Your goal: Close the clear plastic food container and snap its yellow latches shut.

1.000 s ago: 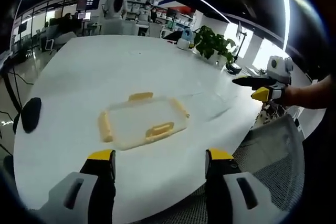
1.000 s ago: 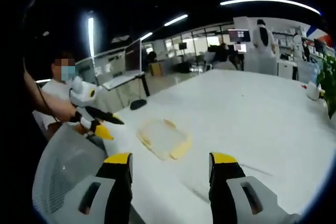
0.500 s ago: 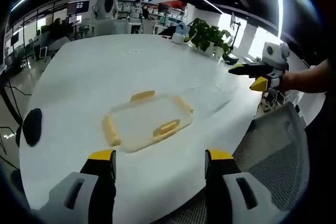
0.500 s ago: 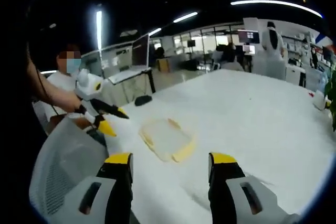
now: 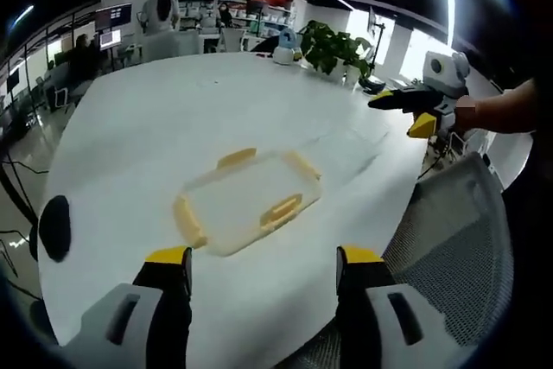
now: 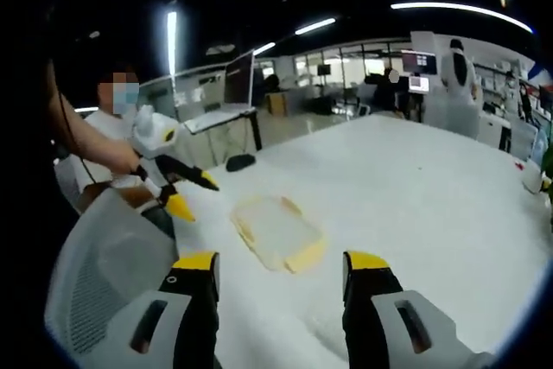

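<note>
A black oval object (image 5: 54, 227) lies at the table's left edge, well apart from the clear plastic container (image 5: 248, 206), the landmark here. The container is a shallow rounded rectangle of cloudy see-through plastic, lying flat on the white table (image 5: 155, 118) with its lid on; yellow latches (image 5: 281, 210) sit on its four sides, though whether they are snapped down cannot be told. In the right gripper view the same container (image 6: 275, 231) lies ahead of the jaws, one yellow latch facing the camera.

The left gripper (image 5: 263, 267) hangs just short of the container's near edge, its yellow-tipped black jaws spread wide with nothing between them. The right gripper (image 5: 403, 110) shows well to the right of the container, held above the table's rim by a hand, jaws parted and pointing leftward. From its own camera the right gripper (image 6: 281, 265) has its jaws wide apart and empty, and the left gripper (image 6: 188, 194) appears left of the container, jaws splayed.

A grey mesh chair back (image 5: 454, 248) curves right of the container. Beyond the container's far side stand a potted plant (image 5: 337, 49), desks, monitors and strip lights in an open office.
</note>
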Motion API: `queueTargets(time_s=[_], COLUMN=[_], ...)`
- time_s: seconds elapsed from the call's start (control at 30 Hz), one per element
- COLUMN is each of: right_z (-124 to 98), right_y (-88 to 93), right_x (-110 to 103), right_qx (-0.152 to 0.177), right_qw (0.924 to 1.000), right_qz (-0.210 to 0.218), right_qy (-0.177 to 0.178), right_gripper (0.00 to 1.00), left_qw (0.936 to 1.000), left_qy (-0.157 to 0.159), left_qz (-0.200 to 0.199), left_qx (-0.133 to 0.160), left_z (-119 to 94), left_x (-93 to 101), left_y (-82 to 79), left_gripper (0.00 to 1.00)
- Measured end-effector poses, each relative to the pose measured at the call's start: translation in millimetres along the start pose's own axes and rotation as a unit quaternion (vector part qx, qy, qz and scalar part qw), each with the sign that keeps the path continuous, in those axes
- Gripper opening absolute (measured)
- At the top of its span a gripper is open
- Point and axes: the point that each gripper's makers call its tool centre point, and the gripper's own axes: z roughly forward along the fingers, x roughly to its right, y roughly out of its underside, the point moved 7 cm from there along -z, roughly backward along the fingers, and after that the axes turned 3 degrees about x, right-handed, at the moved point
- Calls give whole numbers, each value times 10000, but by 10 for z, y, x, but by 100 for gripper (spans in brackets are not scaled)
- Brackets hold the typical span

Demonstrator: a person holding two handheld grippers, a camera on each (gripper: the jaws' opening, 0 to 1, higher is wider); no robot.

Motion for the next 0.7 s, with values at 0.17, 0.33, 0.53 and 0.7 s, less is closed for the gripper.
queueTargets(time_s=[0.17, 0.33, 0.53, 0.7], right_z=[37, 71, 122, 176], right_y=[0, -11, -32, -26], right_x=[8, 13, 28, 38], right_qx=[-56, -82, -122, -173], right_qw=[10000, 9999, 9998, 9995], right_qz=[-52, -89, -155, -215], right_qy=[-50, -73, -97, -137], right_gripper=[56, 56, 56, 55], left_qw=[9999, 9996, 9985, 9981], left_qy=[38, 93, 198, 228], left_qz=[97, 231, 443, 498], left_qx=[-45, -129, -248, -285], left_z=[8, 22, 44, 59], left_x=[-55, -92, -117, -148], left_y=[-16, -16, -27, -41], left_gripper=[67, 67, 65, 64])
